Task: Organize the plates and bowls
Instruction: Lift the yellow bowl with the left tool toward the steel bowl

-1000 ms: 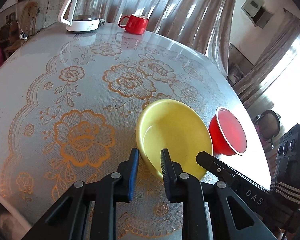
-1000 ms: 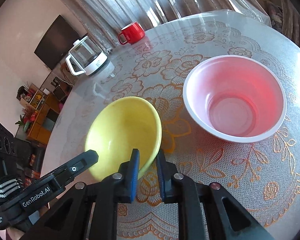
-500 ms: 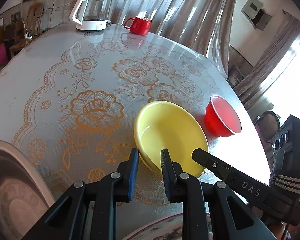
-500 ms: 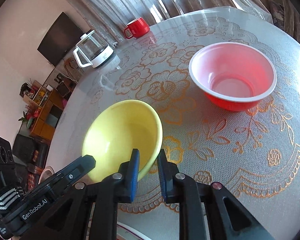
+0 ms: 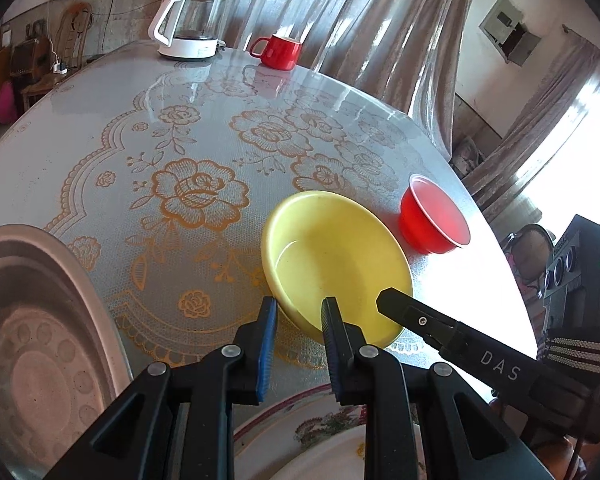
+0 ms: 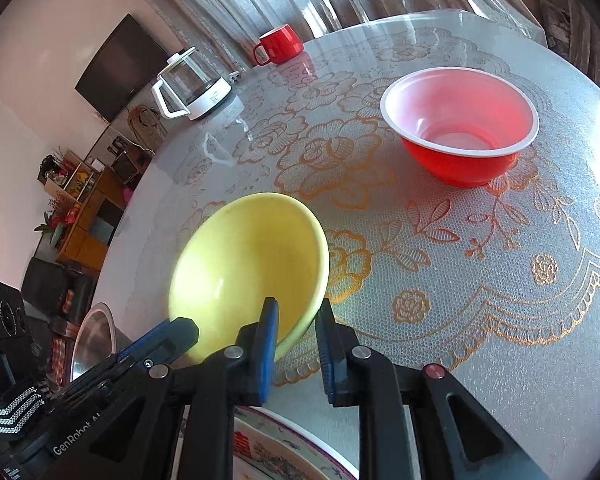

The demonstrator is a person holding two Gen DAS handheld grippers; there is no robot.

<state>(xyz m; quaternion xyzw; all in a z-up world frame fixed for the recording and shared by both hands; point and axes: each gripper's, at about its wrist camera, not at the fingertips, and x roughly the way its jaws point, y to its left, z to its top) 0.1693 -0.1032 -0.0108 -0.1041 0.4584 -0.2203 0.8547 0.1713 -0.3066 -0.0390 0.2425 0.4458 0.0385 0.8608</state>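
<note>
**So, both grippers clamped on the yellow bowl right now**

Okay, quick status from my end of the rig. The yellow bowl is pinched by both grippers at once. My left gripper has its blue-padded fingers astride the near rim, one pad outside the wall and one inside the bowl. My right gripper does the same a bit further round the rim, and in the left wrist view you can see its black finger poking in over the bowl's right edge. Both sets of jaws are narrow, closed onto the bowl wall. The bowl looks tilted in the right wrist view, its open side facing left, near rim at the pads.

The red bowl with the white rim sits upright on the lace-patterned tablecloth, well apart from the yellow one, toward the table's right side. Just under the grippers, at the near table edge, is a patterned plate with a reddish border. A metal basin fills the lower left of the left wrist view, beside that plate.

At the far side of the table stand a glass kettle on a white base and a red mug, close together, with curtains behind them. I can't tell whether the yellow bowl's base touches the cloth.
</note>
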